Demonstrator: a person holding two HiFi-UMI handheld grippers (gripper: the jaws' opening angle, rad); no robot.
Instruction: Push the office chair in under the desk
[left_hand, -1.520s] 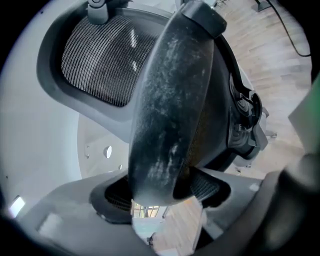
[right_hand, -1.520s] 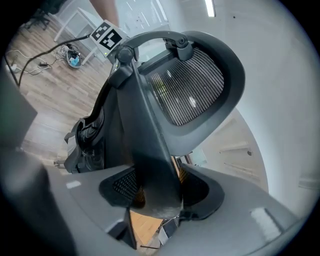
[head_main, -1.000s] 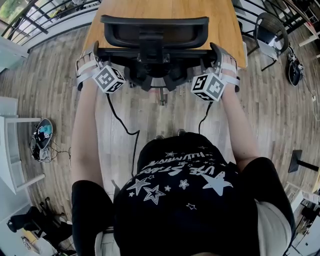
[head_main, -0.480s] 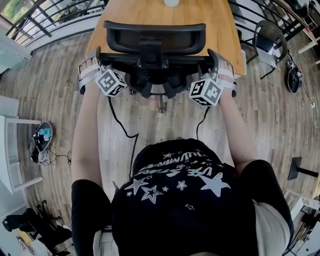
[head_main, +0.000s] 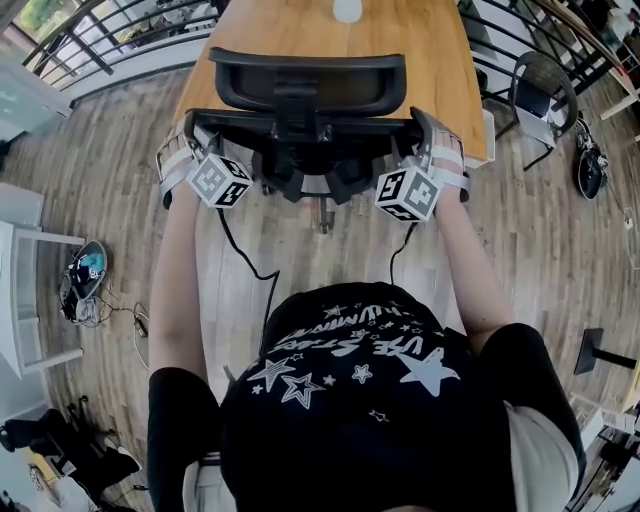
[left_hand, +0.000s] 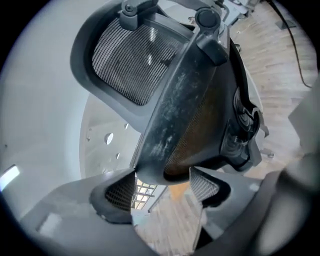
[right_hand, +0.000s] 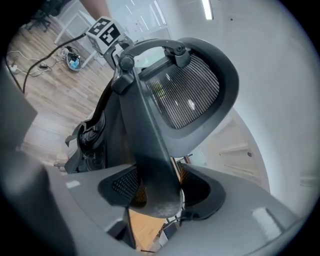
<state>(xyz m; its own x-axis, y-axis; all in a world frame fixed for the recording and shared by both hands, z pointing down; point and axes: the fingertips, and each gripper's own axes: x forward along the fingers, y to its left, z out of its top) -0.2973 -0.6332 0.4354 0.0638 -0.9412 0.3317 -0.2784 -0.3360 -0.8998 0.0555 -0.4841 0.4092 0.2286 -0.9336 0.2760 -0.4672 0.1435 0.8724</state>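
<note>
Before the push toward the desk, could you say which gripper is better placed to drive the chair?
Probably the right gripper: the backrest edge sits deep between its jaws; the left gripper catches it only at the tips.

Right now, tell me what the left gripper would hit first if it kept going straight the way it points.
The left gripper already has the office chair's backrest edge between its jaws, so the backrest comes first. Past it, probably the wooden desk, though depth is unclear.
</note>
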